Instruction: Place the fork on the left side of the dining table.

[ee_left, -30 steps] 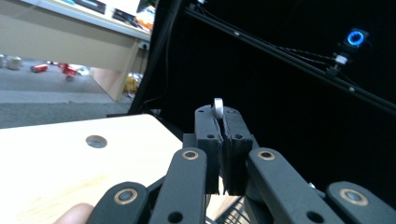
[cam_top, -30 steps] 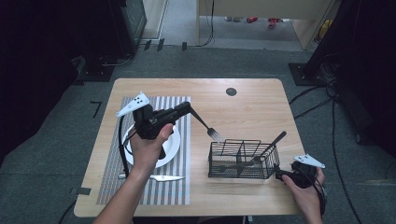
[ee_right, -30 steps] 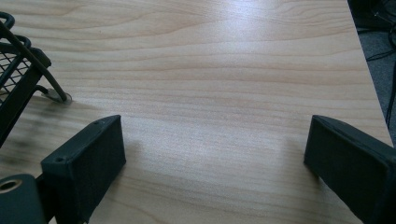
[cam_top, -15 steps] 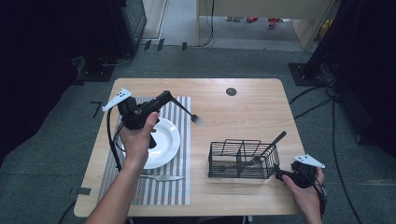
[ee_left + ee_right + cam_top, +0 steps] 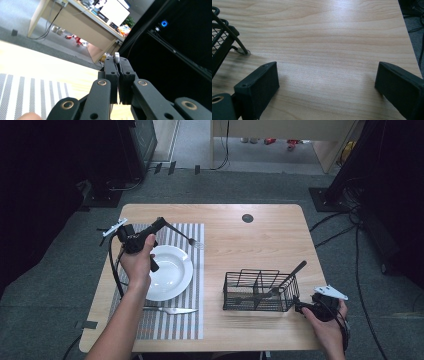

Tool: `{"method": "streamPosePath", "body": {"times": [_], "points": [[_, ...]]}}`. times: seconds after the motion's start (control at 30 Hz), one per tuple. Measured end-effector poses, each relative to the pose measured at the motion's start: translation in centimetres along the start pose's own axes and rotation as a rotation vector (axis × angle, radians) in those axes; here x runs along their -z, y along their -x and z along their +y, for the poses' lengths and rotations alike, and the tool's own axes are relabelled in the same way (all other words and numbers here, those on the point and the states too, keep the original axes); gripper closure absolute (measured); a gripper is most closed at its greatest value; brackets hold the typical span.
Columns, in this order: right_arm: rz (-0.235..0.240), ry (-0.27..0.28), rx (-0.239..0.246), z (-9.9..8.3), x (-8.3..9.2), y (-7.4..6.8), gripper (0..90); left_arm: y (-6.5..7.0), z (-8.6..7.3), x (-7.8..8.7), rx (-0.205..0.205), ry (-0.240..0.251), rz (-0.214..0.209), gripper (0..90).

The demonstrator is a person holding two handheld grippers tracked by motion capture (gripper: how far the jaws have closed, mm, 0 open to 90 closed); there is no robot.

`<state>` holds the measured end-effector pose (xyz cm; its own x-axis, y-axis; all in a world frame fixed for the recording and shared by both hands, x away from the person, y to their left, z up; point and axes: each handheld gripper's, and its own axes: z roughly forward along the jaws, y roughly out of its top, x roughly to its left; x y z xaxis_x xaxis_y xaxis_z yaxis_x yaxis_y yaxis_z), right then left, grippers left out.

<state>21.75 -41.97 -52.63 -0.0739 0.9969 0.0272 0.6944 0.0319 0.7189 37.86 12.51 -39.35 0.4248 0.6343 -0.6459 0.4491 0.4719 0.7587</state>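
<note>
My left gripper (image 5: 162, 222) hovers over the far left part of the striped placemat (image 5: 170, 327), shut on the handle of a silver fork (image 5: 187, 237). The fork slants down to the right, and its tines are over the mat's right edge beyond the white plate (image 5: 172, 275). In the left gripper view the jaws (image 5: 119, 75) are pressed together with the metal handle end (image 5: 116, 55) poking out above them. My right gripper (image 5: 301, 308) rests low at the table's front right, open, with bare wood between its fingers (image 5: 327, 82).
A black wire caddy (image 5: 260, 290) stands right of centre with a dark-handled utensil (image 5: 292, 272) leaning out of it; its corner (image 5: 222, 37) is close to my right gripper. A knife (image 5: 170, 310) lies on the mat in front of the plate. A round grommet (image 5: 247, 218) sits at the far edge.
My left hand has carried the fork left and down, from near the caddy to over the placemat's far left. The right hand has stayed put.
</note>
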Motion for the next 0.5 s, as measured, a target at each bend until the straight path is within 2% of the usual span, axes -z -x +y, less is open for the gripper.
{"method": "streamPosePath", "body": {"times": [0.03,0.07,0.1,0.13,0.17,0.23,0.27,0.3,0.37,0.5], "points": [[0.000,0.000,0.000,0.0,0.0,0.0,4.8,-0.4,0.0,-0.1,0.018,0.002,0.002,89.0],[0.000,0.000,0.000,0.0,0.0,0.0,4.9,-1.4,-0.1,-0.4,0.049,0.010,0.014,89.0],[0.000,0.000,0.000,0.0,0.0,0.0,4.9,-1.4,-0.1,-0.4,0.049,0.010,0.014,89.0],[0.000,0.000,0.000,0.0,0.0,0.0,4.8,-2.2,-0.2,-0.6,0.062,0.022,0.042,89.0],[0.000,0.000,0.000,0.0,0.0,0.0,4.8,-2.2,-0.2,-0.6,0.062,0.022,0.042,88.9],[0.000,0.000,0.000,0.0,0.0,0.0,4.8,-3.3,-0.3,-0.9,0.108,0.030,0.050,88.9],[0.000,0.000,0.000,0.0,0.0,0.0,4.9,-4.2,-0.4,-1.1,0.149,0.046,0.066,88.9],[0.000,0.000,0.000,0.0,0.0,0.0,4.9,-4.2,-0.4,-1.1,0.149,0.046,0.066,88.9],[0.000,0.000,0.000,0.0,0.0,0.0,4.8,-5.4,-0.7,-1.5,0.188,0.055,0.086,88.9],[0.000,0.000,0.000,0.0,0.0,0.0,4.8,-6.7,-1.0,-2.0,0.229,0.046,0.115,88.9]]}}
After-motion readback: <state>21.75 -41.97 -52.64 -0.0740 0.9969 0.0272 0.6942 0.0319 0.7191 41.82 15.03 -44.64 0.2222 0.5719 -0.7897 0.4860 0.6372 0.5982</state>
